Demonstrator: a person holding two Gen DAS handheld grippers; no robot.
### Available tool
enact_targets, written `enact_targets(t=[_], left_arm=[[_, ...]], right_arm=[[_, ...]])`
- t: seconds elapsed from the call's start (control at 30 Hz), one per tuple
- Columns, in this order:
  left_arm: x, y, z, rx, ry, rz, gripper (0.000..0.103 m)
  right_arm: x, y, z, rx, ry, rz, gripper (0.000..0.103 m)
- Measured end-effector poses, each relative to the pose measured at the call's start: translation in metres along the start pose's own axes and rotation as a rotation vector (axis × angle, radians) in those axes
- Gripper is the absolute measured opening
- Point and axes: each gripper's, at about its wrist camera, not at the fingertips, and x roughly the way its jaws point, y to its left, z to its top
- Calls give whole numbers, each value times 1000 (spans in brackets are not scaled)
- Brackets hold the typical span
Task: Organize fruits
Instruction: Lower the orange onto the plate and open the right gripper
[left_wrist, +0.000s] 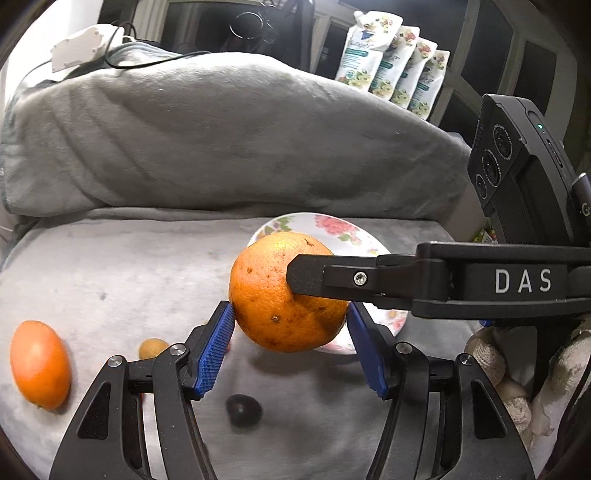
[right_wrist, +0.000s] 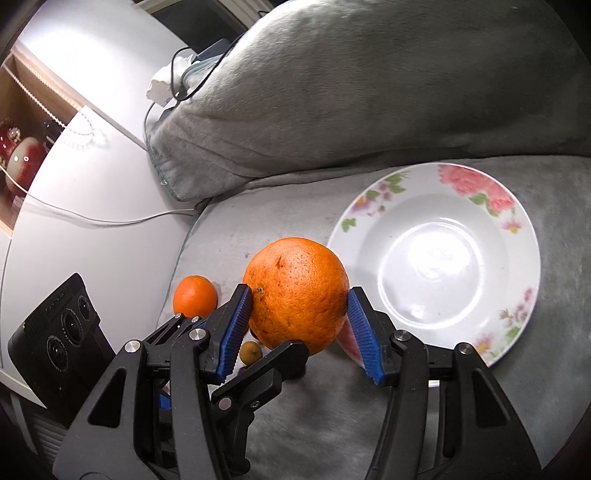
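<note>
Two claws grip one orange (left_wrist: 284, 291), grey blanket (left_wrist: 129, 277), floral plate (right_wrist: 436, 258)

You saw the large orange (right_wrist: 297, 295) had a rough, pitted peel with brown specks, while the smaller orange fruit (left_wrist: 39, 363) looked smooth and faintly glossy. The plate (right_wrist: 436, 258) was glazed, shiny ceramic with printed flowers. The blanket (left_wrist: 110, 266) under everything was soft, matt grey fleece. The left gripper (left_wrist: 291, 325) had matt black plastic arms, bright metal screws and ridged blue rubbery pads (left_wrist: 216, 350).
</note>
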Motion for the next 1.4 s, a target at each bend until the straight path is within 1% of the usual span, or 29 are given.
enact_targets(t=[0.4, 0.57, 0.6, 0.63, 0.7, 0.77, 0.83, 0.93, 1.07, 1.23, 1.4], left_arm=[[21, -14, -5, 23, 53, -28, 62], [26, -13, -3, 30, 64, -34, 62], [25, -13, -2, 34, 62, -29, 62], [24, -13, -2, 40, 59, -26, 62], [19, -11, -2, 48, 48, -19, 62], [12, -9, -2, 54, 28, -6, 62], [4, -5, -1, 55, 8, 6, 62], [-7, 3, -2, 43, -10, 17, 62], [-23, 13, -5, 31, -41, 36, 62], [-45, 28, -9, 5, -92, 41, 62], [-62, 40, -14, -23, -128, 52, 62]], right_arm=[[-4, -24, -8, 47, 13, -23, 56], [-4, -28, -7, 54, 14, -14, 56], [-5, -28, -6, 51, 3, -13, 56], [-12, -26, -5, 37, -30, -11, 56], [-25, -23, -2, 11, -86, -42, 58], [-36, -21, 0, -15, -128, -61, 65], [-49, -21, 2, -22, -176, -82, 78], [-65, -23, 3, -36, -233, -95, 83], [-78, -26, 2, -59, -274, -130, 84], [-90, -32, 0, -53, -304, -129, 84], [-88, -26, -4, -77, -320, -146, 84]])
